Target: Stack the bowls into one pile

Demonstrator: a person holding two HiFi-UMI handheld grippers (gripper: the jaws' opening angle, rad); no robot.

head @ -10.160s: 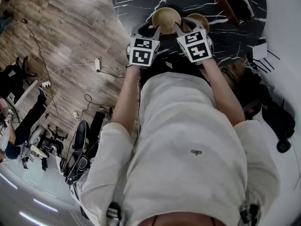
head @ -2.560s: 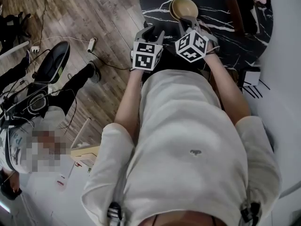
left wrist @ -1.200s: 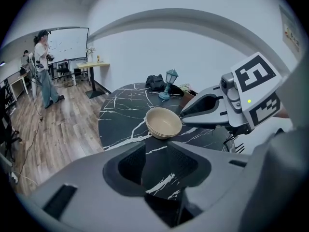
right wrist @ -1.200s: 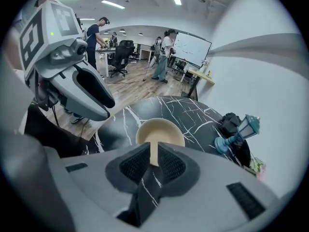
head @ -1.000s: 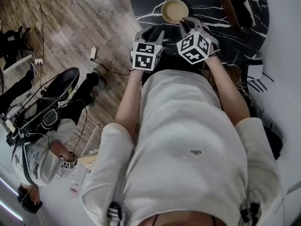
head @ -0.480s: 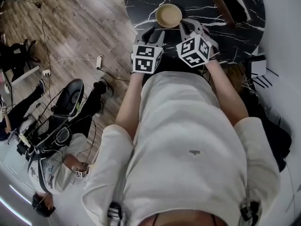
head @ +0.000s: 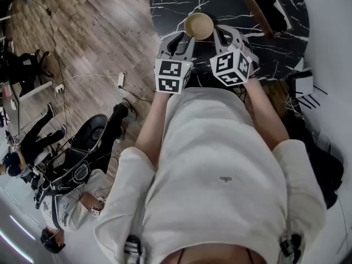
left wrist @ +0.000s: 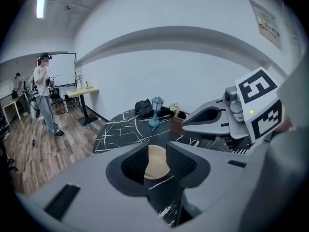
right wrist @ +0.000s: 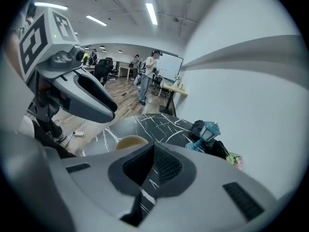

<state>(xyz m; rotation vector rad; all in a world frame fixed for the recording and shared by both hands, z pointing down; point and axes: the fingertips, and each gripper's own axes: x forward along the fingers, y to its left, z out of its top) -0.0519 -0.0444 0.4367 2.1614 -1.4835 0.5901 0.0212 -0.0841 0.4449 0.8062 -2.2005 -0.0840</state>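
A tan bowl pile (head: 198, 26) sits on the black marble table (head: 242, 4), seen as one round shape. Both grippers hang just in front of it, above the table's near edge, touching nothing. My left gripper (head: 179, 38) is to the pile's left. Its jaws are closing with nothing between them, and in the left gripper view the bowl (left wrist: 155, 162) shows far off through the gap of the left gripper (left wrist: 157, 151). My right gripper (head: 226, 33) is shut and empty. In the right gripper view the right gripper (right wrist: 154, 149) has its pads together and the bowl (right wrist: 129, 142) lies beyond.
A blue lantern (left wrist: 156, 111), a dark bag (left wrist: 143, 106) and a wooden box (head: 269, 10) stand at the table's far side. Wood floor with cables lies to the left, where a seated person (head: 66, 202) and a chair are. Another person (left wrist: 43, 95) stands far off.
Both grippers have lifted a little and drawn back from the bowl pile, which stays on the table. The right jaws have come together.
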